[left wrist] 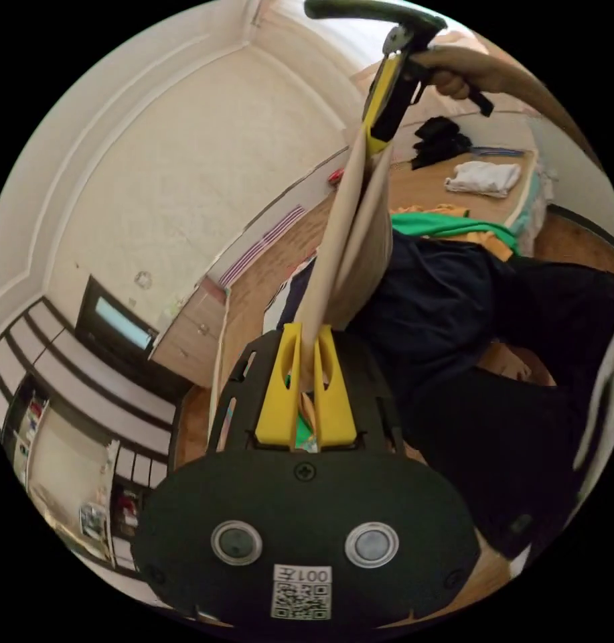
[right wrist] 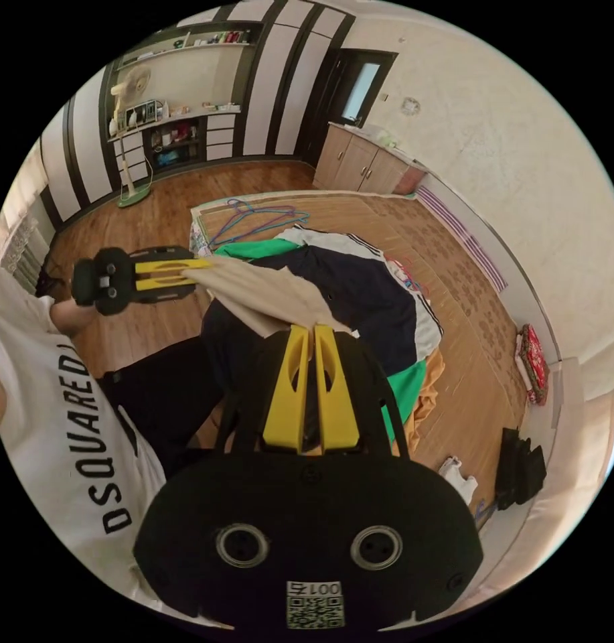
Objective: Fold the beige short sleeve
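Left tool (left wrist: 305, 335): jaws pressed together, pinching one end of the beige short sleeve (left wrist: 350, 248).
Right tool (right wrist: 315, 331): jaws closed on the other end of the same shirt; also seen far in left gripper view (left wrist: 377, 137).
Shirt: held in the air, stretched between both tools, bunched into a narrow band, above the clothes pile (right wrist: 360, 295) on the floor mat (right wrist: 400, 228).
Pile: dark navy garment on top, green (right wrist: 404, 395) & orange pieces under it.
Done: shirt picked out & lifted, by the look of it.
Left: spread flat, fold sleeves & body; no neat fold visible yet, so early stage.
Far: folded white item (left wrist: 484, 177) on a bed (left wrist: 420, 184), near a black one.
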`<state>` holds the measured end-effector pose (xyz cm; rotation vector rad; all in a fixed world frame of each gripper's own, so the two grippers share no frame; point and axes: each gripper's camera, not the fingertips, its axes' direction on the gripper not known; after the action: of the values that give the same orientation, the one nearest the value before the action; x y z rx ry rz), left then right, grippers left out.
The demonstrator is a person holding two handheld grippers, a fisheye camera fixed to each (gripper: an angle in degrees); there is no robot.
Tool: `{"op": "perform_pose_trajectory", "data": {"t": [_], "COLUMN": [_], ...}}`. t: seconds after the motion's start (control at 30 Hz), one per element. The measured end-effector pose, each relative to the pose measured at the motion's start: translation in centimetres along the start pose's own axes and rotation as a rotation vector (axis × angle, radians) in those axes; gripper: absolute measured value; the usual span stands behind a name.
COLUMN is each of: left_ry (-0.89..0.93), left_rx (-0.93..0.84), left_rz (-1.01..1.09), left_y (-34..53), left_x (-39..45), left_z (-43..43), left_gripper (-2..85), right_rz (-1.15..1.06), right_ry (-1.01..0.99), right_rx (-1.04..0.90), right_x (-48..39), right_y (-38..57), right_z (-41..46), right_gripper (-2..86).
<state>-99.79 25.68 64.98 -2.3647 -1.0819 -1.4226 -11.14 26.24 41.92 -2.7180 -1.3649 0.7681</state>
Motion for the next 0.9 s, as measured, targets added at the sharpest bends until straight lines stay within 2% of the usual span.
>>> {"op": "perform_pose_trajectory", "data": {"t": [0.17, 0.3, 0.43, 0.5, 0.63, 0.77, 0.9], "left_ry": [0.340, 0.400, 0.489, 0.497, 0.547, 0.613, 0.752], "left_rx": [0.155, 0.108, 0.038, 0.069, 0.119, 0.032, -0.040], "left_rz": [0.117, 0.234, 0.224, 0.209, 0.268, 0.403, 0.412], "left_y": [-7.1, -15.1, -23.7, -26.0, -28.2, -27.1, -25.2], "left_x": [-7.6, -11.3, -13.6, -13.6, -10.3, -2.6, 3.8], "left_z": [-3.1, 1.0, 5.2, 5.3, 4.5, 5.1, 5.8], "left_gripper": [0.5, 0.4, 0.3, 0.3, 0.4, 0.5, 0.3], "right_rz": [0.047, 0.090, 0.171, 0.203, 0.216, 0.186, 0.250], "right_ry": [-0.051, 0.014, 0.121, 0.138, 0.109, -0.046, -0.221], "right_rx": [0.055, 0.078, 0.128, 0.180, 0.198, 0.074, -0.092], "right_x": [4.3, 9.4, 15.0, 16.2, 16.3, 14.0, 11.6], "right_y": [3.5, 3.1, 3.9, 5.4, 11.0, 17.8, 24.6], "right_z": [-5.4, -5.5, -5.7, -6.8, -8.1, -5.1, 0.0], "right_gripper": [1.0, 1.1, 1.1, 1.2, 1.2, 1.3, 1.2]}}
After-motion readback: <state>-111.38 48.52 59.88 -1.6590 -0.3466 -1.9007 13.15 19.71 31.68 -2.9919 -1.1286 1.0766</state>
